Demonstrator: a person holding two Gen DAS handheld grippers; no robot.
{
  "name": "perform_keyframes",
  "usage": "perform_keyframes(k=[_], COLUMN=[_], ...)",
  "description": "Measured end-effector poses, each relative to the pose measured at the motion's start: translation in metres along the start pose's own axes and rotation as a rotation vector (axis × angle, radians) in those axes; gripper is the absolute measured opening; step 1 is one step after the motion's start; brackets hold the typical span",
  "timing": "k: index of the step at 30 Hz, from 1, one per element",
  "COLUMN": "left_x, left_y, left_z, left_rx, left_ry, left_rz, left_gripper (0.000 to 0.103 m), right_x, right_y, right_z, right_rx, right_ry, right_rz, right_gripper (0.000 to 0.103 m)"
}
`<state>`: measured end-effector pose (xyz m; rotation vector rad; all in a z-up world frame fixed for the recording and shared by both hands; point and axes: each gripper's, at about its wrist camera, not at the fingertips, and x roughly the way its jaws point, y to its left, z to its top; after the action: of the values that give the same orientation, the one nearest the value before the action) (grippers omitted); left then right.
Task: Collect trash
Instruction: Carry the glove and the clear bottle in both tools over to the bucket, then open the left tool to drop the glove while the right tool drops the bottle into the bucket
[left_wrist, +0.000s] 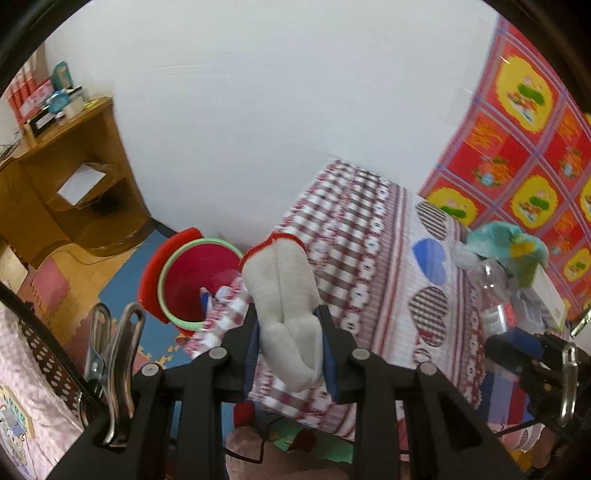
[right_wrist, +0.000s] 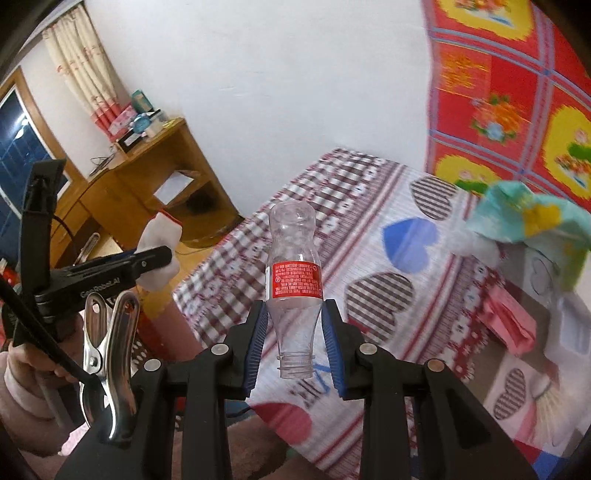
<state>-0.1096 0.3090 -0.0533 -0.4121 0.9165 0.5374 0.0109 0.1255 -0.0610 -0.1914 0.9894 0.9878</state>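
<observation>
Above the bed (left_wrist: 388, 258), left tool (left_wrist: 290, 354) clamps white sock (left_wrist: 284, 295), red bin (left_wrist: 195, 280) below, right tool (right_wrist: 295, 347) grips seemingly empty bottle (right_wrist: 293, 280).

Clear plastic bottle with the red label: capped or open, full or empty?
Uncapped and empty: clear plastic bottle shows bare neck threads and see-through walls, no liquid.

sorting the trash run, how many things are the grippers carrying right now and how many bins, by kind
white sock with red cuff, in the left gripper: 1
clear plastic bottle with red label, in the right gripper: 1
red bin with green rim on the floor: 1
total: 3
</observation>
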Motion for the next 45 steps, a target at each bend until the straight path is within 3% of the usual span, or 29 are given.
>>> perform_keyframes(k=[11,24,34,45], left_x=[0.012,0.072,0.128,0.184], left_y=[0.077,0.151,0.190,0.215], left_z=[0.023,0.046,0.059,0.073], left_rx=[-0.047,-0.065,-0.048,-0.046], left_ry=[0.016,0.090,0.155,0.218], left_rz=[0.053,0.027,0.003,-0.025], left_gripper=[0.030,0.030,0.030,0.031], right_x=[0.051,0.136,0.214,0.279], right_y=[0.064,0.125,0.149,0.143], right_z=[0.044,0.088,0.112,0.122], right_rx=[-0.065,-0.102,-0.114,-0.097], right_ry=[0.019,0.081,0.166,0.265], right_rz=[0.047,0.069,0.050,0.002], right_gripper=[0.031,0.031,0.031,0.031])
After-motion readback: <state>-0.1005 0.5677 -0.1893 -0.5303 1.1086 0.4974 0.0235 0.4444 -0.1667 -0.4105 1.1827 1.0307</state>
